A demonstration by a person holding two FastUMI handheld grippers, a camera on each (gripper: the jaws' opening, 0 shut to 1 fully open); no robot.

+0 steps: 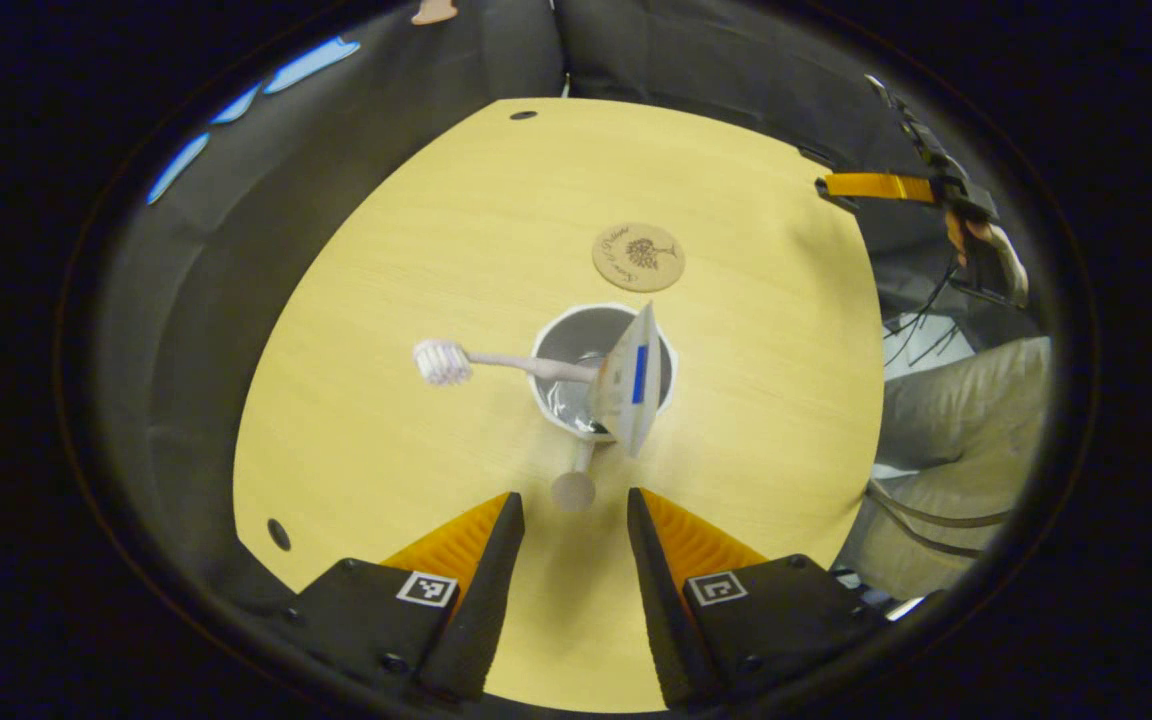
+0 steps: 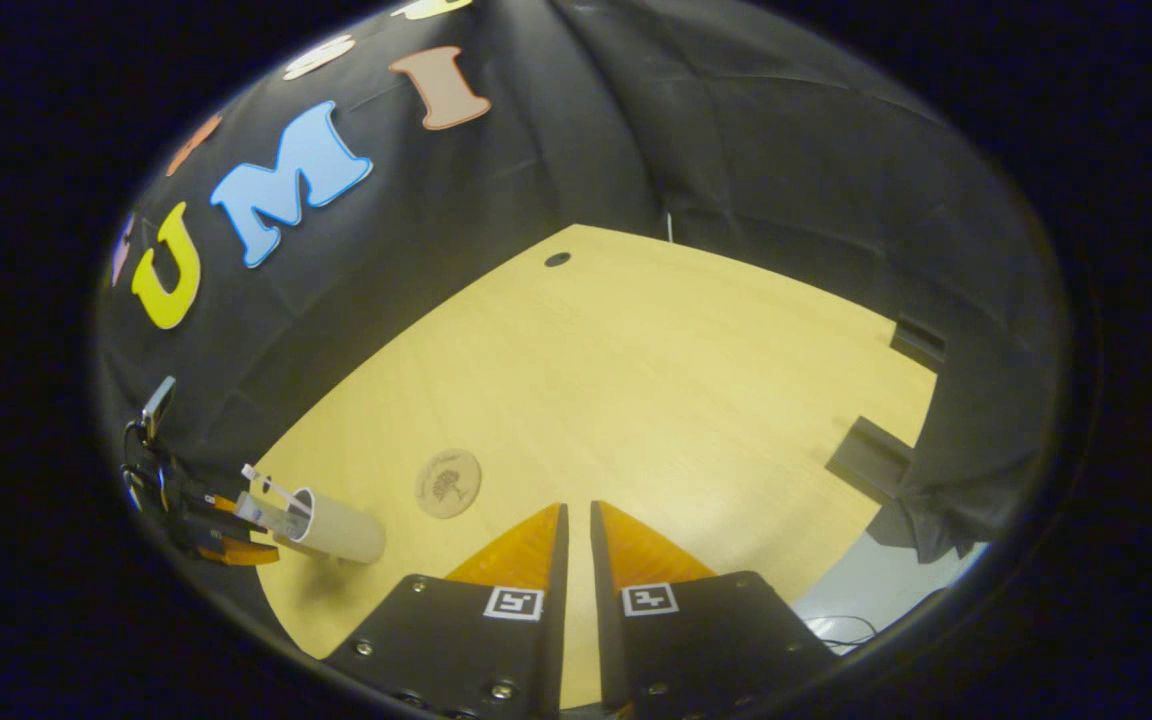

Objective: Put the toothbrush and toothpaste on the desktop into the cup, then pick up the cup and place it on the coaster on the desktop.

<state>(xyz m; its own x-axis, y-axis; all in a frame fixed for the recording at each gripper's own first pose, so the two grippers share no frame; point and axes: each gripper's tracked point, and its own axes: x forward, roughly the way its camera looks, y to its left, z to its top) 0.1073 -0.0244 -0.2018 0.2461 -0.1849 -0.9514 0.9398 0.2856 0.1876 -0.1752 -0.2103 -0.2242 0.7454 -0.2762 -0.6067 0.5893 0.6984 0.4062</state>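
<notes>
Left gripper [image 1: 576, 510] open above cup [image 1: 604, 372], coaster [image 1: 638, 257] beyond

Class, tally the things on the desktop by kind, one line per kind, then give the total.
Cup: 1
Toothbrush: 1, in the cup
Toothpaste: 1, in the cup
Coaster: 1
Total: 4
</notes>
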